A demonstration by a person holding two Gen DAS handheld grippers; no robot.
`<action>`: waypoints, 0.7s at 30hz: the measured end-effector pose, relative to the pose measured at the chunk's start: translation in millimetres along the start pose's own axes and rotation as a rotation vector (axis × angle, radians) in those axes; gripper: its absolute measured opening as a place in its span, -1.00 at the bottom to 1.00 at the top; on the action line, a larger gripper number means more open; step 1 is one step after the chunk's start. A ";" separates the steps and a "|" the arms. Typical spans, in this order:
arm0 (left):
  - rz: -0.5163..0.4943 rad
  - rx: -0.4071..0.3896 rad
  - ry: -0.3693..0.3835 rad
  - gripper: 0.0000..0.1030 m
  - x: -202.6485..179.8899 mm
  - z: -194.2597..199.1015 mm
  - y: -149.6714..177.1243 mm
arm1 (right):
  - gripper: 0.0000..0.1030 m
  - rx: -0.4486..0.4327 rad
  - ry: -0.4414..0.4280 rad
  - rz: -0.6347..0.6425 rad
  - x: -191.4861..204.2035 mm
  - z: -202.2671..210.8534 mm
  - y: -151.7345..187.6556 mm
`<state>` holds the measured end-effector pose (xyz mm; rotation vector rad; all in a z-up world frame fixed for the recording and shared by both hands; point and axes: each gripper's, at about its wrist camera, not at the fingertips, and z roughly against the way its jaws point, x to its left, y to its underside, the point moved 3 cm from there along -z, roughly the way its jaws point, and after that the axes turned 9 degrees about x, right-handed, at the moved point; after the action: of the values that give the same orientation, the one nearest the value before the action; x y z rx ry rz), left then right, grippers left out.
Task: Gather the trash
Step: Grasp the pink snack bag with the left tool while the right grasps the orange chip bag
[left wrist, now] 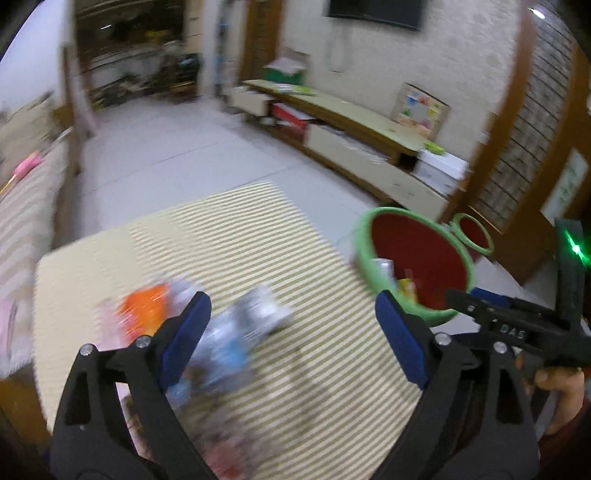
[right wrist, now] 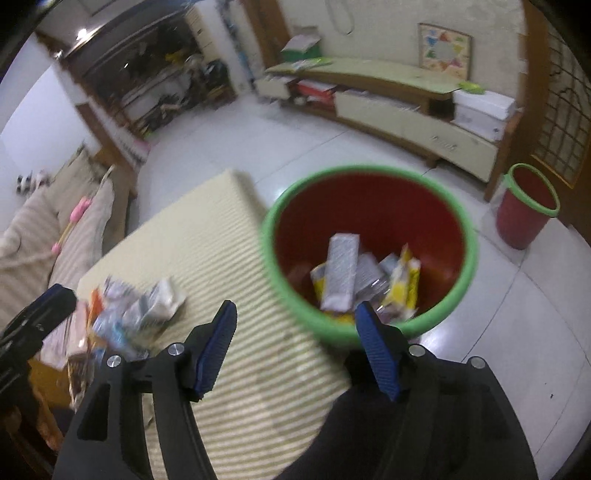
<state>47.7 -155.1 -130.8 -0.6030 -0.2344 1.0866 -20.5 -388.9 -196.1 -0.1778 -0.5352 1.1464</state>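
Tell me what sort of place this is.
Most likely a home living room: a wall-mounted TV above a long low cabinet, a sofa with striped covers beside a low table, and a red bin holding wrappers.

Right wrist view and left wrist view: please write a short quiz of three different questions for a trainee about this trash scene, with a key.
1. True or false: the near red bin with the green rim already holds wrappers.
2. Multiple choice: the pile of crumpled wrappers lies on (A) the white tiled floor, (B) the cream striped table top, (C) the low wooden cabinet.
3. Short answer: how many red bins with green rims show, and is anything between the pads of either tool?

Key
1. True: several packets lie inside.
2. B.
3. Two: the second, smaller-looking bin stands further back on the floor. Left tool and right tool are both open and hold nothing.
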 end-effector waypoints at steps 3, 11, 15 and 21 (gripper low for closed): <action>0.117 0.021 -0.068 0.71 51.0 10.4 18.9 | 0.27 0.049 -0.028 0.034 24.3 -10.2 12.9; 0.406 0.184 -0.009 0.52 159.3 -22.2 40.4 | 0.27 0.125 -0.090 0.201 104.1 -22.7 41.8; 0.420 0.273 -0.002 0.47 176.5 -49.9 46.1 | 0.27 0.135 -0.100 0.250 126.3 -19.9 48.6; 0.458 0.320 0.103 0.48 183.9 -72.5 47.6 | 0.40 0.148 -0.086 0.285 141.1 -20.2 55.9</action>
<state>129.8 -2.6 -237.1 -0.4297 0.1775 1.4928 -13.6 -236.0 -191.8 -0.0779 -0.5094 1.4717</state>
